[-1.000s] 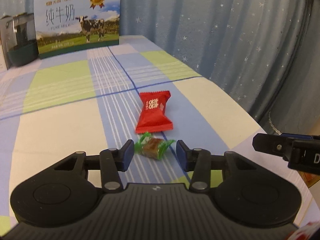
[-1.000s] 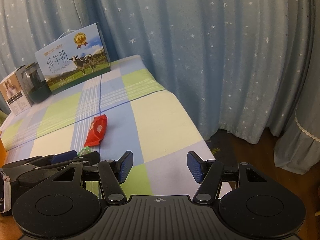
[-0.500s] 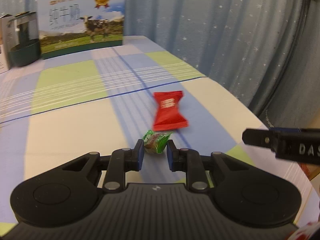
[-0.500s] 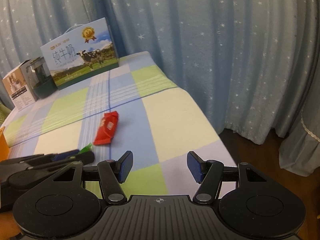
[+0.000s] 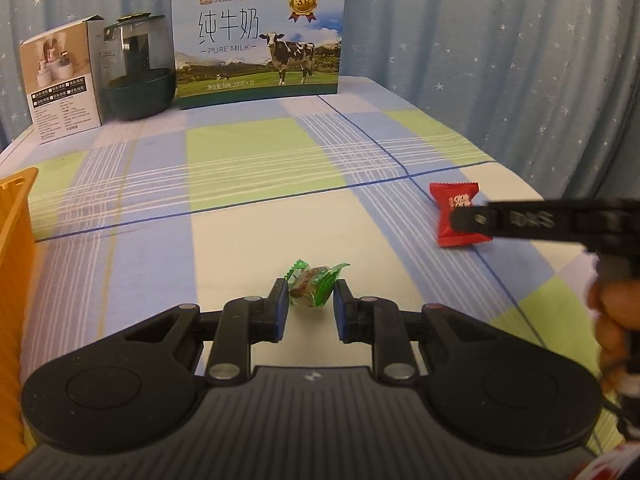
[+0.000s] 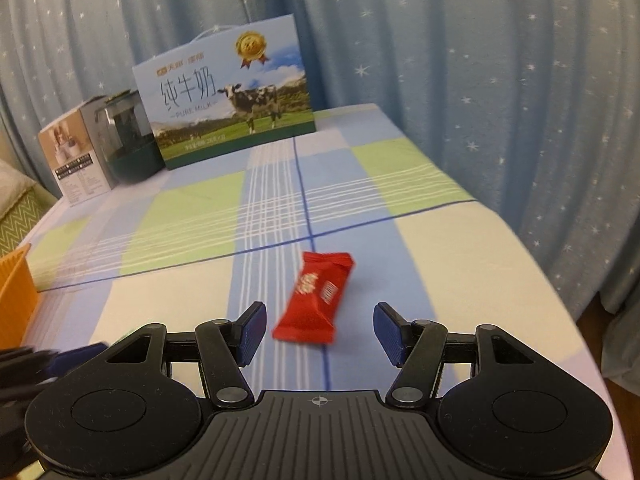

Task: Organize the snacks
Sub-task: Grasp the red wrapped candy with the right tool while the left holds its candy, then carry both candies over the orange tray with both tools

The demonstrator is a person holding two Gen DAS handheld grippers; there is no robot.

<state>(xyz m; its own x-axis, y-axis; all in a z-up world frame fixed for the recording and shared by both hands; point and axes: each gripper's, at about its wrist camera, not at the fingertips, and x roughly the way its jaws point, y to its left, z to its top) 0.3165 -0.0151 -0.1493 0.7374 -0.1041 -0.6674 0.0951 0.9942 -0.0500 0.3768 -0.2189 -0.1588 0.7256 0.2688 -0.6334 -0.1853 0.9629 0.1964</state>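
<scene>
My left gripper [image 5: 309, 300] is shut on a green-wrapped candy [image 5: 314, 285] and holds it above the checked tablecloth. A red snack packet [image 5: 456, 212] lies on the cloth to the right; the right gripper's finger crosses in front of it in the left wrist view. In the right wrist view my right gripper [image 6: 320, 330] is open, its fingers either side of the near end of the red packet [image 6: 316, 298], which lies flat. An orange basket [image 5: 14, 264] stands at the far left and also shows in the right wrist view [image 6: 14, 292].
At the back stand a milk carton box [image 5: 258, 44], a dark glass jar [image 5: 138, 68] and a small white box [image 5: 62, 84]. The table's right edge drops off to a starred blue curtain [image 6: 520, 100].
My left gripper closed on the green candy, lifted it and swung left. My right gripper moved left over the table, now straddling the red packet.
</scene>
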